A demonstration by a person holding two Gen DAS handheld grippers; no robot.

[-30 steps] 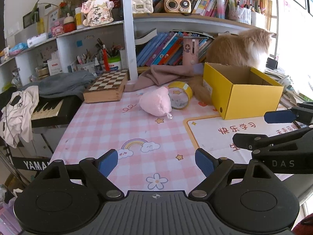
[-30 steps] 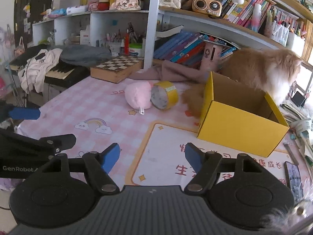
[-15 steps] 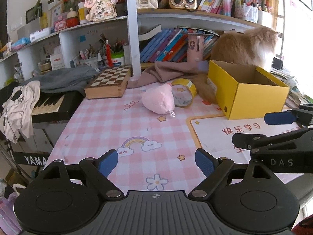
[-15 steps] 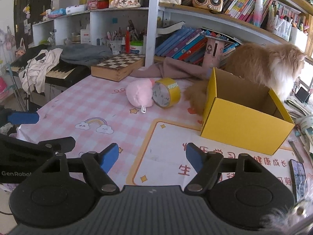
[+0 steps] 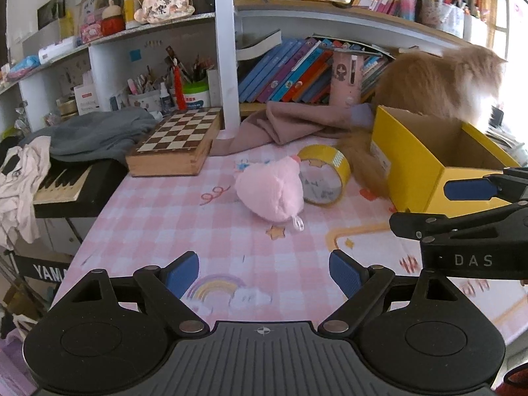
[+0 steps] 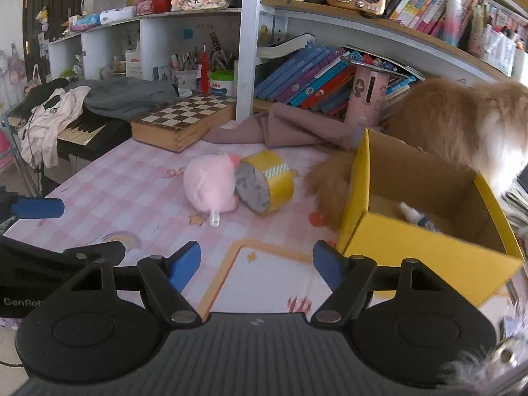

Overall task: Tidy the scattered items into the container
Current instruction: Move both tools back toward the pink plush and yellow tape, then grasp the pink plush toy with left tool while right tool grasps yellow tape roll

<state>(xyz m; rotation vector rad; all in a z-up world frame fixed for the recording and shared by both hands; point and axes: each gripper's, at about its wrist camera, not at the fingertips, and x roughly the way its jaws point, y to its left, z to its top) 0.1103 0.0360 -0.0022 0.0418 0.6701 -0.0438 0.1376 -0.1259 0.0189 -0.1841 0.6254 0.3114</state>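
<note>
A pink plush toy point(image 5: 271, 190) point(image 6: 210, 184) lies on the pink checked tablecloth, touching a yellow tape roll point(image 5: 325, 174) point(image 6: 266, 181) that stands on edge to its right. An open yellow cardboard box point(image 5: 429, 161) point(image 6: 425, 227) stands at the right, with a small white item point(image 6: 412, 214) inside. My left gripper point(image 5: 264, 272) is open and empty, above the cloth short of the plush toy. My right gripper point(image 6: 256, 265) is open and empty, in front of the tape roll and the box's near corner. It shows side-on in the left wrist view point(image 5: 462, 204).
A fluffy orange cat point(image 5: 445, 79) point(image 6: 462, 122) stands behind the box, its tail point(image 6: 330, 181) hanging by the box's left wall. A wooden chessboard box point(image 5: 178, 142), a brown cloth point(image 5: 290, 125), a keyboard with clothes point(image 5: 62, 181) and bookshelves lie beyond.
Both grippers have moved forward toward the plush toy, tape roll and box, which look larger. The cat has turned its head away behind the box. Both grippers stay open.
</note>
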